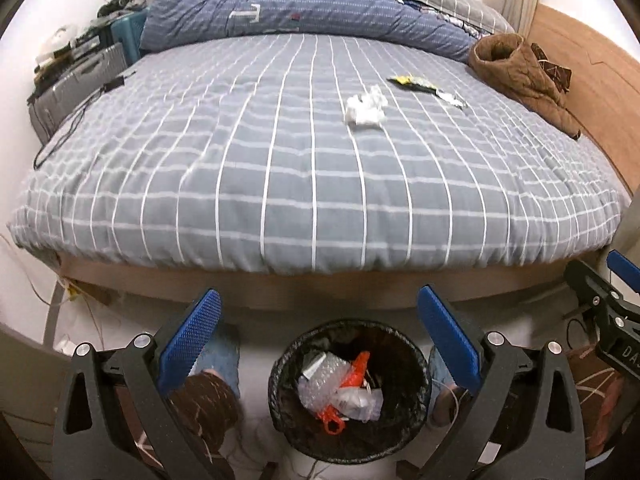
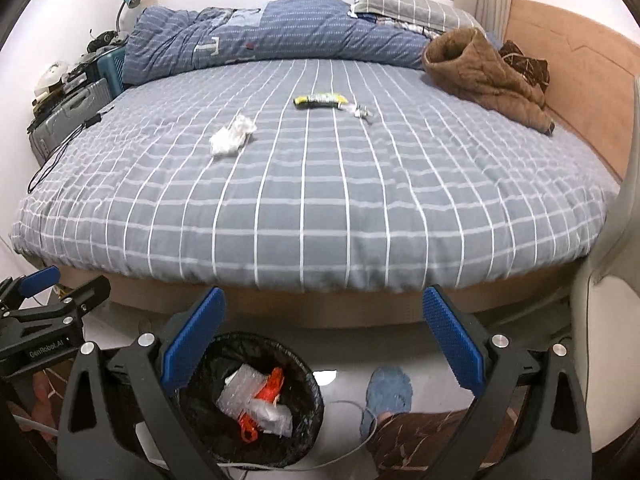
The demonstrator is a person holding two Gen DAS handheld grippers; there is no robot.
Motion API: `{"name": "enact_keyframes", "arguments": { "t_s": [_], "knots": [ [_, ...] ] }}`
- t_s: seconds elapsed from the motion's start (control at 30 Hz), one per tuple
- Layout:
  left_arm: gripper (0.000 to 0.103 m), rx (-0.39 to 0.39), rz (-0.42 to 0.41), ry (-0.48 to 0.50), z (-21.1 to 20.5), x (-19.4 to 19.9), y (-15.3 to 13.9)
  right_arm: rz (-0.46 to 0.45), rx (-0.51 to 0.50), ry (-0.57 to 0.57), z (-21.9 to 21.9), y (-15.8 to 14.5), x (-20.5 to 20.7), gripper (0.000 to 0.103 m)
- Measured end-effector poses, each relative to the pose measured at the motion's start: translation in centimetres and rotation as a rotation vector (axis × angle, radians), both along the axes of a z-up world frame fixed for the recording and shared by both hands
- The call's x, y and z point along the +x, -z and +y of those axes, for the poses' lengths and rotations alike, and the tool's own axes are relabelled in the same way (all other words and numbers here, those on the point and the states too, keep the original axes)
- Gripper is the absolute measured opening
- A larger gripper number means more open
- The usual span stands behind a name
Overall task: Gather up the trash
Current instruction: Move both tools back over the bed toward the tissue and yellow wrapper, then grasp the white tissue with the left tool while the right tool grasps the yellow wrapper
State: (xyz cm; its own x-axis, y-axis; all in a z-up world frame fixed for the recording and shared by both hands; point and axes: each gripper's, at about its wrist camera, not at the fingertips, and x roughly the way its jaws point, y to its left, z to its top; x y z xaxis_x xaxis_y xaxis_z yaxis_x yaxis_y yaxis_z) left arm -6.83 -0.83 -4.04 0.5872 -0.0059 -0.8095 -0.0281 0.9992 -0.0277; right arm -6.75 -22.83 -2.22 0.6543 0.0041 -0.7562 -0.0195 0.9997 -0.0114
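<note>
A black bin (image 1: 408, 400) (image 2: 304, 412) stands on the floor at the foot of the bed, holding bubble wrap, clear plastic and an orange scrap. My left gripper (image 1: 320, 308) hangs open over the bin with nothing between its blue pads. My right gripper (image 2: 324, 306) is open and empty too, to the right of the bin. On the bed lie a crumpled white tissue (image 1: 366, 106) (image 2: 233, 136), a yellow and black wrapper (image 1: 412, 82) (image 2: 320, 100) and a small silver scrap (image 1: 452, 98) (image 2: 360, 111).
The bed (image 1: 280, 168) (image 2: 360, 200) has a grey checked cover, a blue quilt (image 1: 280, 8) at its far end and a brown jacket (image 1: 520, 68) (image 2: 480, 72) at the right. Suitcases (image 1: 72, 80) stand at the left. A person's slippered feet (image 2: 388, 392) flank the bin.
</note>
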Motion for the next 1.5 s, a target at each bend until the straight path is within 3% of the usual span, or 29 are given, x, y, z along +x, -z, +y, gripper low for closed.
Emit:
{"name": "enact_keyframes", "arguments": {
  "t_s": [0.53, 0.93, 1.33, 1.5],
  "knots": [
    [0.097, 0.015, -0.012, 0.029, -1.5, 9.6, -2.1, -0.062, -0.009, 0.031, -3.0, -3.2, 9.8, 0.095],
    [0.097, 0.008, -0.028, 0.030, -2.2, 17.5, -2.1, -0.059, -0.014, 0.040, -5.4, -2.0, 16.7, 0.095],
    [0.097, 0.009, 0.003, 0.059, -3.6, 26.7, 2.1, -0.030, -0.021, 0.002, -5.4, 1.6, 26.7, 0.095],
    [0.089, -0.005, 0.008, 0.094, -4.0, 28.7, 3.7, -0.049, -0.032, -0.038, -3.8, 1.9, 31.1, 0.095]
  ]
}}
